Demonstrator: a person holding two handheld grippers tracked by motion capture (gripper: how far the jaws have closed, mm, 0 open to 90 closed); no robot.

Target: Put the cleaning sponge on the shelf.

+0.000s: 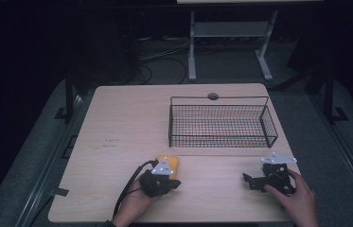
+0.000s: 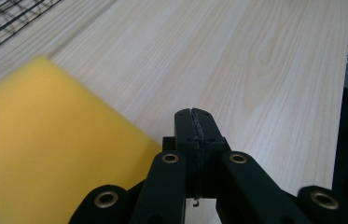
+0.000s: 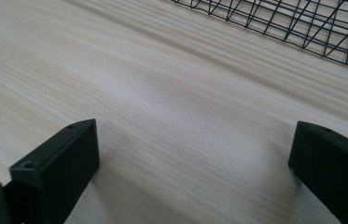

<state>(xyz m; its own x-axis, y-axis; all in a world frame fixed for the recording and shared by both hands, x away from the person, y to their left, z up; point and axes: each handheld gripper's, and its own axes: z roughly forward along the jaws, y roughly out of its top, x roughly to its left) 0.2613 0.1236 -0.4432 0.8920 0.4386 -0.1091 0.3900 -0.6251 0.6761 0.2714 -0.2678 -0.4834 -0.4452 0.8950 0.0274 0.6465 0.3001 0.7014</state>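
High view: we hold our left gripper (image 1: 176, 183) over the near edge of the flat yellow foam sponge (image 1: 172, 163), in front of the black wire basket (image 1: 221, 124) on the pale wooden table (image 1: 122, 127); its jaws are pressed together, empty. Our right gripper (image 1: 246, 178), also in front of the basket, gapes wide.

Honestly there's nothing to read anywhere here. No brand, label, number or sign on the yellow sponge (image 2: 45, 154), none on the wire basket (image 1: 221, 124), and the wooden tabletop (image 1: 131, 123) is just plain grain apart from a couple of faint smudgy marks near its left side in the high view, way too small and blurry to make out as letters. The black claw parts and the grey plates on top carry no print that I can see either.
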